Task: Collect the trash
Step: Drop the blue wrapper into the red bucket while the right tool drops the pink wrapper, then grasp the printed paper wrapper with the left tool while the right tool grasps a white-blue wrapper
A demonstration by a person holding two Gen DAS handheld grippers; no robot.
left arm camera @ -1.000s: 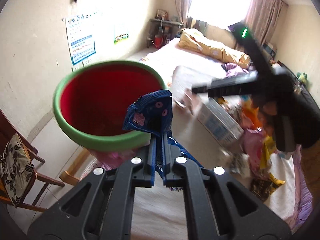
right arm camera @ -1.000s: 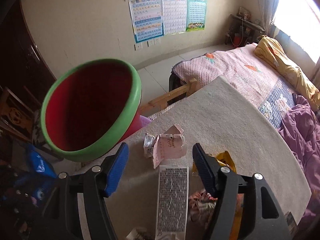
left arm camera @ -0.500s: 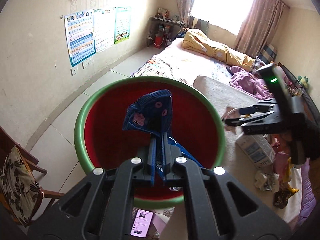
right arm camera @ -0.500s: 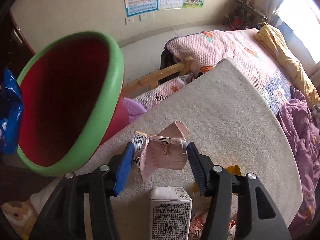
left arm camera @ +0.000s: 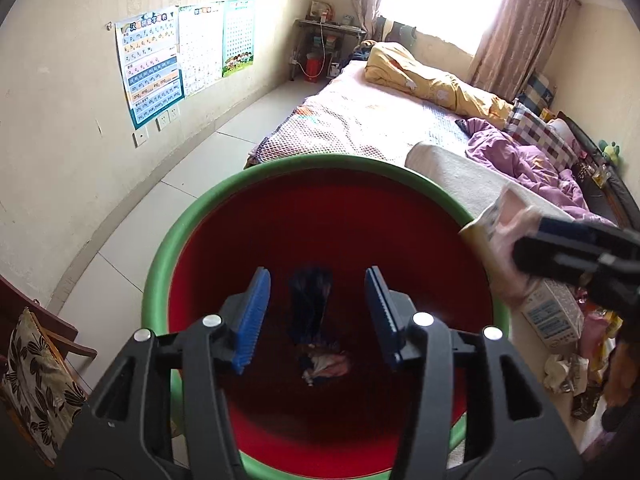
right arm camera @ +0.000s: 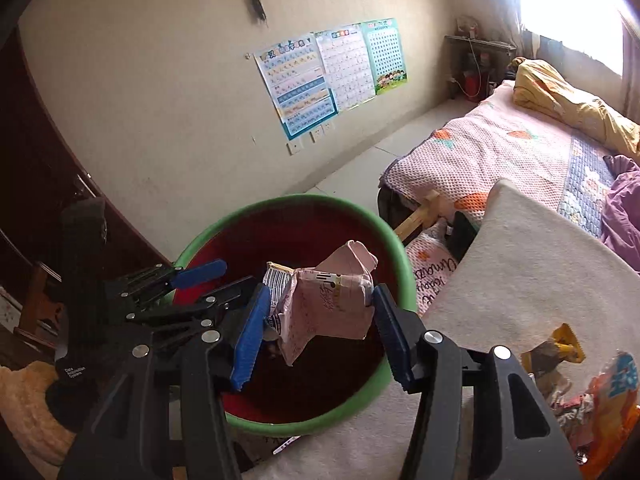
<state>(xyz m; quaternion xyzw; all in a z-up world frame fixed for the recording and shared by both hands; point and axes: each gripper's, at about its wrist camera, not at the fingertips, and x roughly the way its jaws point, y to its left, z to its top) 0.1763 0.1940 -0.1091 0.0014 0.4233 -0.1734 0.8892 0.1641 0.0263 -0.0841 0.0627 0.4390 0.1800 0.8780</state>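
A red bin with a green rim (left arm camera: 320, 160) fills the left wrist view. My left gripper (left arm camera: 317, 280) hangs over its mouth, jaws opening. A blue wrapper (left arm camera: 310, 304) is blurred between the pads, touching neither, and drops inside. Some trash (left arm camera: 326, 366) lies on the bin's bottom. My right gripper (right arm camera: 320, 304) is shut on a crumpled pink carton (right arm camera: 328, 304), held just above the bin's rim (right arm camera: 312, 200). The left gripper (right arm camera: 216, 280) shows to its left. From the left wrist, the right gripper (left arm camera: 560, 248) and the carton (left arm camera: 508, 220) come in over the right rim.
A pale cloth-covered surface (right arm camera: 520, 264) beside the bin carries a white box (left arm camera: 554, 316), a yellow wrapper (right arm camera: 556, 348) and several more wrappers (right arm camera: 600, 392). A bed (left arm camera: 380, 112) lies behind it. A chair with a patterned cushion (left arm camera: 36, 372) stands at the left.
The left gripper moved over the bin, then opened and let go of the blue wrapper, which falls in. The right gripper closed on the pink carton, lifted it and brought it over the bin.
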